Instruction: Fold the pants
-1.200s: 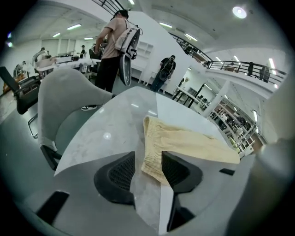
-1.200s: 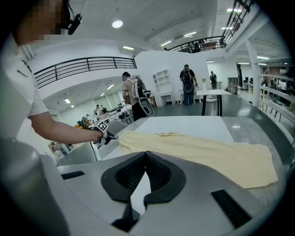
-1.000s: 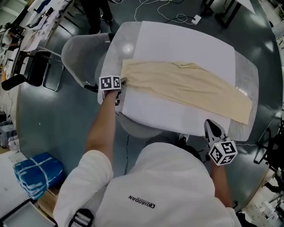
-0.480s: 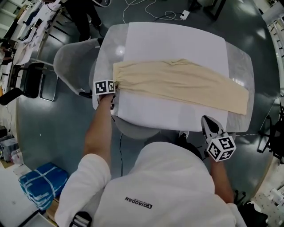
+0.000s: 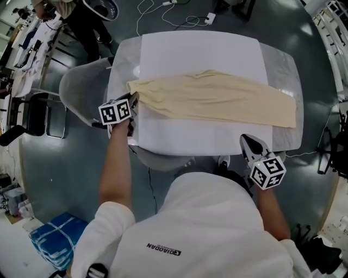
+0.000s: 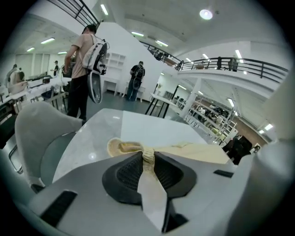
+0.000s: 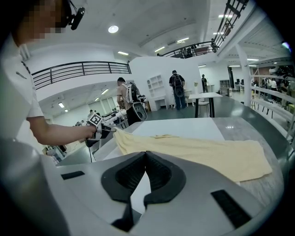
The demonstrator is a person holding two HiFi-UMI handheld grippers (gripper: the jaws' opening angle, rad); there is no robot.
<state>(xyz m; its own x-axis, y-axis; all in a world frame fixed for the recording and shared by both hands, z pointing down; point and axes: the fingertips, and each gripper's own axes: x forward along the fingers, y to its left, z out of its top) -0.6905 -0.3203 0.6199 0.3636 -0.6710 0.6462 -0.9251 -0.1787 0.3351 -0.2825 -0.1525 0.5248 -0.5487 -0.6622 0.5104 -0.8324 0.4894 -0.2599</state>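
Beige pants (image 5: 217, 100) lie stretched across the white table (image 5: 196, 49), waistband at the left, leg ends at the right. My left gripper (image 5: 132, 103) is at the table's left edge; its jaws have just been closing and are shut on the waistband (image 6: 148, 154), which bunches between the pads and is raised off the table. The rest of the pants (image 6: 193, 150) trails away behind it. My right gripper (image 5: 247, 142) hovers at the table's near right edge, shut with nothing in it (image 7: 145, 154), a little short of the pants (image 7: 198, 150).
A grey chair (image 5: 81, 89) stands against the table's left side. Cables and a power strip (image 5: 179, 16) lie on the floor beyond the table. A blue bundle (image 5: 51, 239) sits at lower left. A person (image 5: 81, 16) stands at the far left.
The left gripper has closed on the waistband and risen with it, lifting that end off the table. The right gripper has stayed in place.
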